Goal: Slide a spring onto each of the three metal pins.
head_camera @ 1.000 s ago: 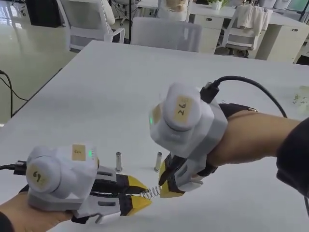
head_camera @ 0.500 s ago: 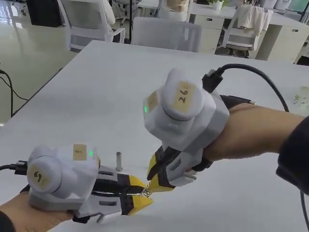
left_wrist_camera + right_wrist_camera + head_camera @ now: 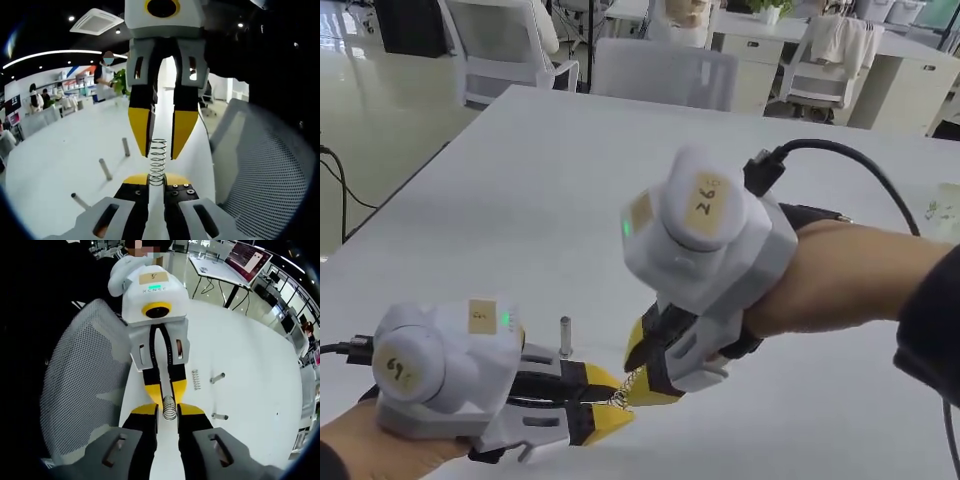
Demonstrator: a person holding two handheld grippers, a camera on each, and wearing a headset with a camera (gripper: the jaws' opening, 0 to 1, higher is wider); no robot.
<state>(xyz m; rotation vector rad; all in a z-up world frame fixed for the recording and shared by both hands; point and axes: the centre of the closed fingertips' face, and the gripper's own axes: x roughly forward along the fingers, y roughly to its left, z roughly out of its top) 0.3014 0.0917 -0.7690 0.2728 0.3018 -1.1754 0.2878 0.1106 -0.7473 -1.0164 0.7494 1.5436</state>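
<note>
A small metal spring (image 3: pixel 630 385) hangs just above the white table, stretched between the two grippers. My left gripper (image 3: pixel 608 405) comes in low from the left and is shut on one end of the spring (image 3: pixel 157 176). My right gripper (image 3: pixel 642 380) points down and left, its yellow fingers (image 3: pixel 184 127) closed round the other end of the spring (image 3: pixel 170 408). Three short metal pins stand bare in a row (image 3: pixel 126 146) (image 3: pixel 105 169) (image 3: pixel 80 201); one pin (image 3: pixel 565 335) shows just behind the left gripper. A second spring (image 3: pixel 196 379) lies flat near two pins (image 3: pixel 217 377) (image 3: pixel 219 416).
The white table (image 3: pixel 550 200) stretches away ahead and to the left. Its left edge (image 3: pixel 410 190) drops to the floor. Office chairs (image 3: pixel 665 70) stand at the far end, and a grey mesh chair back (image 3: pixel 80 370) is close behind the person.
My right gripper has moved left and down over the free end of the spring, and its fingers now sit round it. The left gripper has held still with the spring.
</note>
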